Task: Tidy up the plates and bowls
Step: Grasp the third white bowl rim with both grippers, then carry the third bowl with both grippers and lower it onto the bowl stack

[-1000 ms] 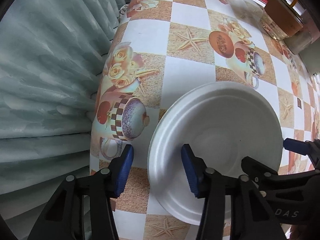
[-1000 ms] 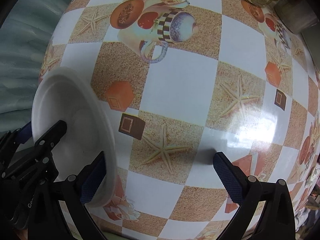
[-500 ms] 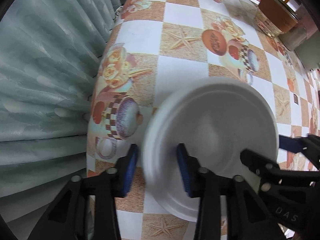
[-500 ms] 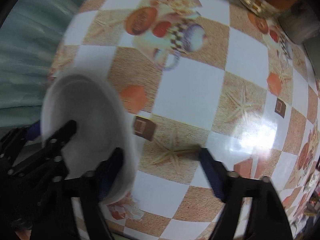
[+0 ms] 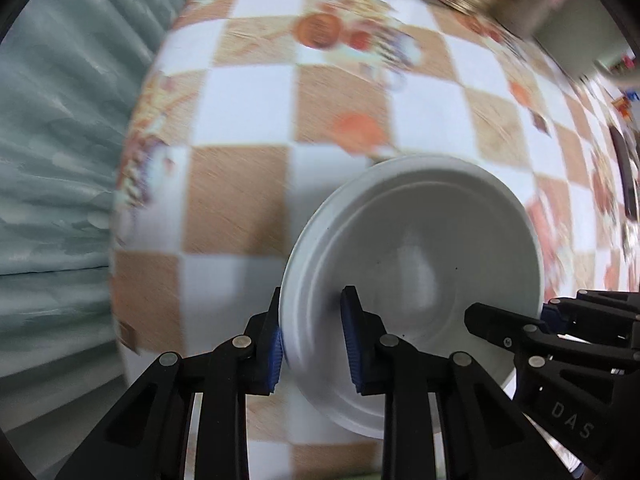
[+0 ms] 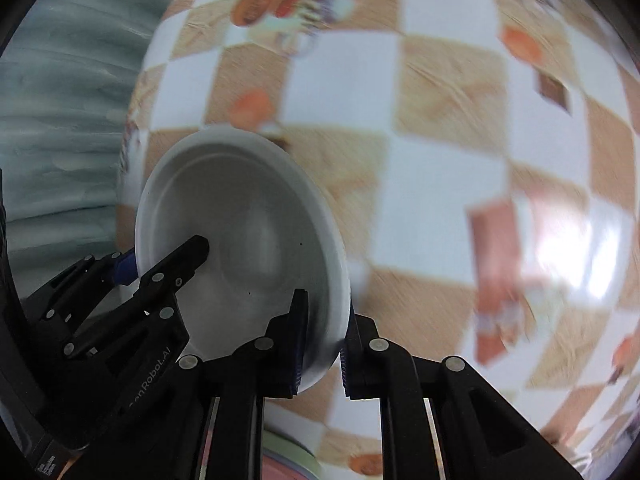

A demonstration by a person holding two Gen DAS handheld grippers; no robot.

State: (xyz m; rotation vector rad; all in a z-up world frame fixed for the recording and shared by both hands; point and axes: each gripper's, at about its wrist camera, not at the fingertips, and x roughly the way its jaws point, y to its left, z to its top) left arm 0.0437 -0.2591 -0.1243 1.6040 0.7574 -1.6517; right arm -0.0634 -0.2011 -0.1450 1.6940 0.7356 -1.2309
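Both claws were clamped on opposite edges of the white plate (image 5: 416, 256): the left gripper (image 5: 314, 344) pinched its left rim and the right gripper (image 6: 322, 350) its right rim, holding it tilted above the checkered tablecloth (image 5: 240, 184). This looked like the carry step, and the next move would call for both hands travelling together toward a stack. Plain, shallow and glossy, the plate looked empty.

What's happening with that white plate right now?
Left gripper shut on plate rim. Right gripper shut on the opposite rim. Plate held over the table. Nothing seen in the way.
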